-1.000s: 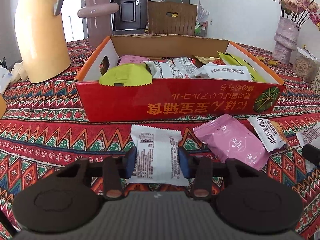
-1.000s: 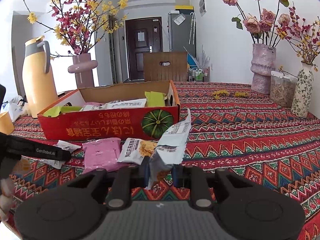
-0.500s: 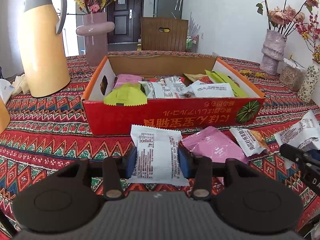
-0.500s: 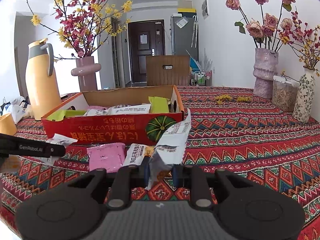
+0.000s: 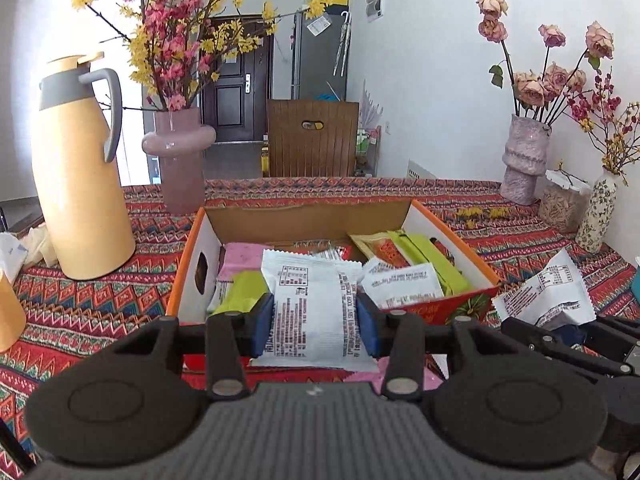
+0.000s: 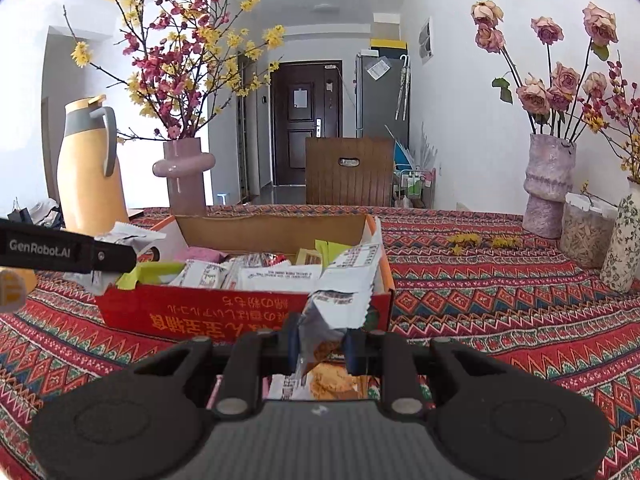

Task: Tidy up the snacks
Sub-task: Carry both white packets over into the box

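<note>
A red cardboard box (image 5: 192, 272) (image 6: 224, 312) with several snack packets inside stands on the patterned cloth. My left gripper (image 5: 316, 324) is shut on a flat white snack packet (image 5: 312, 312), lifted in front of the box's near wall. My right gripper (image 6: 320, 346) is shut on a crumpled white snack packet (image 6: 344, 288), held up at the box's near right corner; that packet (image 5: 548, 296) also shows at the right of the left wrist view. A packet with an orange picture (image 6: 320, 386) lies on the cloth under the right gripper. A pink packet (image 5: 404, 376) peeks out below the left one.
A yellow jug (image 5: 76, 176) and a pink vase (image 5: 180, 160) stand left behind the box. A mauve vase (image 6: 548, 184), a lidded jar (image 6: 584, 228) and a floral vase (image 6: 620, 244) stand at the far right. A wooden chair back (image 6: 348, 172) rises beyond the table.
Both grippers have risen with their packets, the left one more. The box now sits lower in both views, and its inside shows. The right gripper has drawn closer to the box.
</note>
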Available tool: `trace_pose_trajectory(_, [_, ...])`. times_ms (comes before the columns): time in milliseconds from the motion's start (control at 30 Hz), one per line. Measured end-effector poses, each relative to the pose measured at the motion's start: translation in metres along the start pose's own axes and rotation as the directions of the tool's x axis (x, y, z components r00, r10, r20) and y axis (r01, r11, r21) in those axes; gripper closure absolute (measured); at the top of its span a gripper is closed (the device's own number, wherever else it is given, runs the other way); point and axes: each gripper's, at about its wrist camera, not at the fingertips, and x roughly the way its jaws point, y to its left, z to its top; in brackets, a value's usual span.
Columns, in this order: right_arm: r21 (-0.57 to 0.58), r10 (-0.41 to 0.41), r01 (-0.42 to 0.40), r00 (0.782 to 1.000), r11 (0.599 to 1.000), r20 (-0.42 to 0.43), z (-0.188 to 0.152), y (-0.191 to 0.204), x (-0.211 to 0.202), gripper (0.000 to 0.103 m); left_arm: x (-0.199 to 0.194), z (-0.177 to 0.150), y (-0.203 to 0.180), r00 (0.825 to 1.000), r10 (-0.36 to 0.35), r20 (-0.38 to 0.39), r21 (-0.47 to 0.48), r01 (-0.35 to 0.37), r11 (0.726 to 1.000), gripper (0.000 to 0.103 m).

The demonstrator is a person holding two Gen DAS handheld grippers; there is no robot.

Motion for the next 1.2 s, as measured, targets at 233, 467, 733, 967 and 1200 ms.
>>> trace_pose_trajectory(233, [-0.004, 0.011, -0.011, 0.999, 1.000, 0.041, 0.031, 0.002, 0.023, 0.082, 0.012, 0.028, 0.003, 0.998, 0.037, 0.050, -0.010, -0.037, 0.999, 0.059])
trace_pose_trajectory(467, [-0.019, 0.007, -0.006, 0.999, 1.000, 0.044, 0.058, 0.008, 0.059, 0.082, 0.036, 0.045, 0.011, 0.996, 0.078, 0.050, -0.031, -0.077, 0.997, 0.059])
trace_pose_trajectory(733, [-0.061, -0.022, 0.020, 0.999, 0.998, -0.025, 0.070, 0.018, 0.109, 0.082, 0.079, 0.047, 0.027, 0.991, 0.136, -0.020, -0.061, -0.137, 0.989, 0.059])
trace_pose_trajectory(967, [-0.086, -0.032, 0.024, 0.995, 0.996, -0.099, 0.064, 0.027, 0.141, 0.082, 0.108, 0.039, 0.037, 0.984, 0.160, -0.083, -0.057, -0.165, 0.985, 0.058])
trace_pose_trajectory(1200, [-0.084, -0.020, 0.007, 0.989, 0.996, -0.147, 0.052, 0.026, 0.152, 0.067, 0.107, 0.033, 0.045, 0.985, 0.155, -0.074, -0.077, -0.161, 0.984, 0.036])
